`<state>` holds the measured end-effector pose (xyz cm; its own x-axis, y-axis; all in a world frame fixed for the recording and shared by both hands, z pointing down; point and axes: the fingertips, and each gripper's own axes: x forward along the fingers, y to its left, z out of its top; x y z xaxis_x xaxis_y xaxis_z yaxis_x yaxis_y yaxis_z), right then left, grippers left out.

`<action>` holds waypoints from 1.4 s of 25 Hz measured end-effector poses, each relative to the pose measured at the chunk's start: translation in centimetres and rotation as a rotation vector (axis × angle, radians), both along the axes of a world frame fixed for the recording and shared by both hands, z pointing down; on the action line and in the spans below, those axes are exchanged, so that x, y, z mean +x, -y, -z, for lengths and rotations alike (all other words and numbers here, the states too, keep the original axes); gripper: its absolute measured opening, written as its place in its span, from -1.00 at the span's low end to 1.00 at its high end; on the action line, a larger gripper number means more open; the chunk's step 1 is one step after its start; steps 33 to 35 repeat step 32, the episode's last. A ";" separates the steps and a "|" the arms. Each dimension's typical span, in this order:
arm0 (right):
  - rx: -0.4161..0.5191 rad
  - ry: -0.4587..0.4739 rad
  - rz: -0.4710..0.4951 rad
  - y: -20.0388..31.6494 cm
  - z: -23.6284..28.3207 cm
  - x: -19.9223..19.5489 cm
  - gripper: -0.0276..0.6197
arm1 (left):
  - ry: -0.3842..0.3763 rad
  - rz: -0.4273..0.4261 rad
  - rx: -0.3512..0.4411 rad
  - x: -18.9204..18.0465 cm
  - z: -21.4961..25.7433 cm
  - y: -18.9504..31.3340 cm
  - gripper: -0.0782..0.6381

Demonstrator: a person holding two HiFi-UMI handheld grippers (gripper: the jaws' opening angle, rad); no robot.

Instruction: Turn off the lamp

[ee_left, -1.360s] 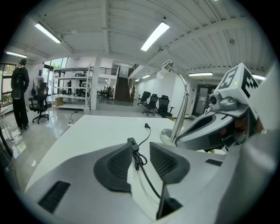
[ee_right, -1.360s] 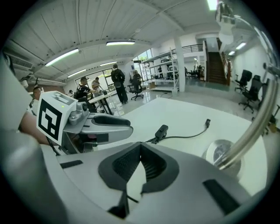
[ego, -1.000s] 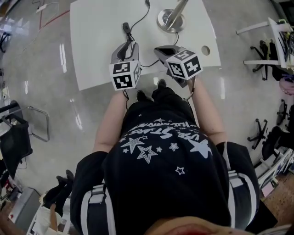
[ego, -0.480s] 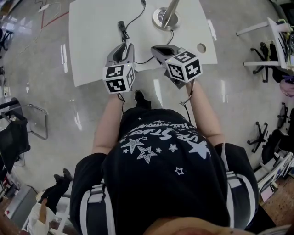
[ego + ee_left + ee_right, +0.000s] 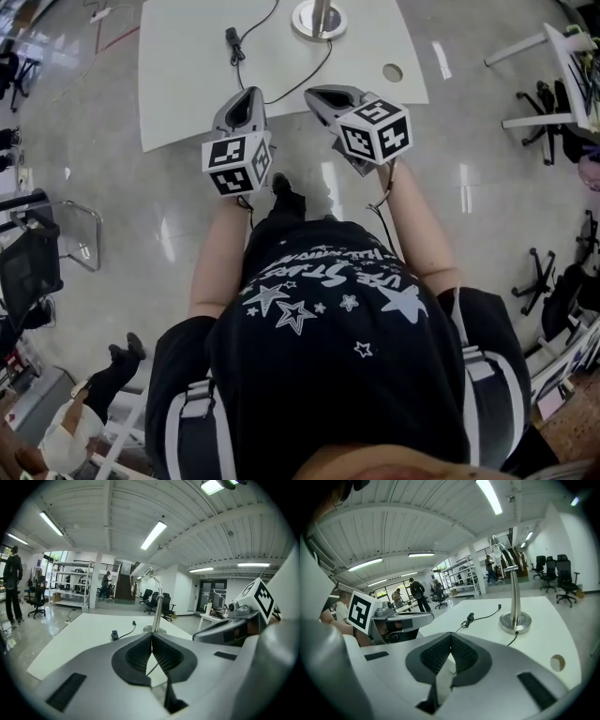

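White desk, standing on glossy grey floor. I log three items directly on the top. The round metal lamp base sits toward the far edge, about midway along it. Its black cord runs from the base toward the near edge, then bends left. An inline switch lies left of the base, well apart from it. I also note a round hole in the top near the right edge.

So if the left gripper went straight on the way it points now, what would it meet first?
Probably the white table top, near the lamp's cable: the left gripper, its jaws just closed on nothing, points slightly down. The lamp's pole stands farther along nearly the same line; depth is unclear.
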<state>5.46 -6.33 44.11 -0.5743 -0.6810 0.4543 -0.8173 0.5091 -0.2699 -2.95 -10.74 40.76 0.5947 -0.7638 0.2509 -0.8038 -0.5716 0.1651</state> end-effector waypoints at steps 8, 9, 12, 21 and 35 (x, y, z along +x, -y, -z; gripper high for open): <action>0.083 -0.005 0.027 -6.5 1.6 1.3 -0.90 | -0.009 0.005 0.032 1.5 1.2 -7.7 -0.75; 0.091 -0.008 0.036 -7.2 1.6 1.3 -0.90 | -0.011 0.010 0.036 1.6 1.3 -8.5 -0.75; 0.108 -0.020 0.066 -9.4 1.9 1.2 -0.90 | -0.015 0.024 0.049 1.6 1.7 -10.9 -0.75; 0.145 -0.057 0.133 -13.3 2.7 1.5 -0.90 | -0.025 0.069 0.080 1.7 2.5 -15.1 -0.75; 0.140 -0.066 0.141 -16.2 1.9 2.8 -0.90 | -0.019 0.067 0.096 3.0 2.9 -18.5 -0.75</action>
